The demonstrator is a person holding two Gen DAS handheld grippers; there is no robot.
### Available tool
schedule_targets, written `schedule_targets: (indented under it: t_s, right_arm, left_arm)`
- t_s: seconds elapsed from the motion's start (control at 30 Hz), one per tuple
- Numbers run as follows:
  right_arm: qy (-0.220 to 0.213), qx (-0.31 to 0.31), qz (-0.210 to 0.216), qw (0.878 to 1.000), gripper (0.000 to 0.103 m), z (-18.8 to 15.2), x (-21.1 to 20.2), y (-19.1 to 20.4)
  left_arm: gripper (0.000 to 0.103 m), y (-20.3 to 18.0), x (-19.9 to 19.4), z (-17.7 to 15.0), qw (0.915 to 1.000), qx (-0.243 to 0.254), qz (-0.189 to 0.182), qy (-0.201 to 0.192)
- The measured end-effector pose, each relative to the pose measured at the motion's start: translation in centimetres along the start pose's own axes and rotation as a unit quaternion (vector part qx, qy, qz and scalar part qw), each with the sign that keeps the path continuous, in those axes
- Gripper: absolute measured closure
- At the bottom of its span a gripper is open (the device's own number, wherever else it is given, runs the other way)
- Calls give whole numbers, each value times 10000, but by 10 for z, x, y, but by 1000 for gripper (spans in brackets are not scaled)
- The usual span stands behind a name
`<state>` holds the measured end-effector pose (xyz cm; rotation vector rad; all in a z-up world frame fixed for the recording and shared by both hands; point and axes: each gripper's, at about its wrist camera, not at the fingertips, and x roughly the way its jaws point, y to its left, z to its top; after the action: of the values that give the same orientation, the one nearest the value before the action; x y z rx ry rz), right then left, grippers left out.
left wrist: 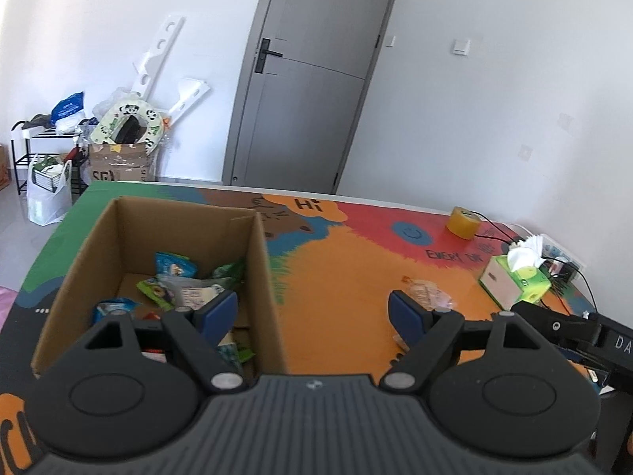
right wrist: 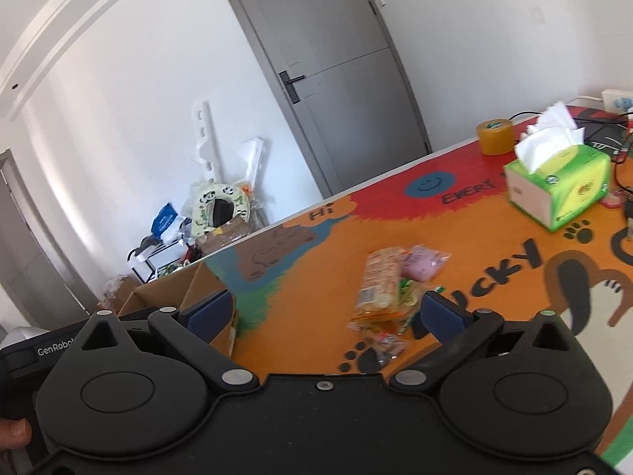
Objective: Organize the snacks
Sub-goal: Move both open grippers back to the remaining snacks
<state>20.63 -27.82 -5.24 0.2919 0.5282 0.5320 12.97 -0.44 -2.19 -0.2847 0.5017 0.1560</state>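
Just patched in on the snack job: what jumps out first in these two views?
The open cardboard box on the table's left side, already holding several snack packets. A small pile of loose snacks lies on the bright cartoon tablecloth, ahead of the open right gripper. A green tissue box stands beyond.

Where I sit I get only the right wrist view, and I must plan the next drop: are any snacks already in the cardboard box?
Observer: Yes. The left wrist view looks down into the cardboard box, and several snack packets lie on its bottom.
Operator: Is the left tool carrying anything? I see only its body.
Observer: No. The left tool is open, with nothing between its fingers.
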Motion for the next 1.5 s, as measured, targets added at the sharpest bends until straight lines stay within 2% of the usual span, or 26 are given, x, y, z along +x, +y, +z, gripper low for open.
schedule_targets:
  t_s: [0.3, 0.7, 1.0, 1.27, 1.5]
  right_arm:
    - [-169, 69, -162, 9997, 0, 3, -13, -17]
    - [-183, 268, -386, 9987, 0, 7, -20, -45]
    - [-103, 434, -453, 9980, 0, 4, -14, -68]
    - [-38, 640, -358, 9973, 1, 1, 3, -84]
    - [192, 944, -253, 9950, 19, 0, 30, -99]
  left_arm:
    - [21, -22, 8, -4, 9998, 129, -132, 45]
    - [21, -43, 26, -8, 9994, 120, -268, 178]
    - [21, -63, 51, -14, 9984, 118, -430, 351]
    - [21, -76, 77, -14, 9979, 170, -365, 517]
    - [21, -87, 101, -15, 9973, 226, -299, 631]
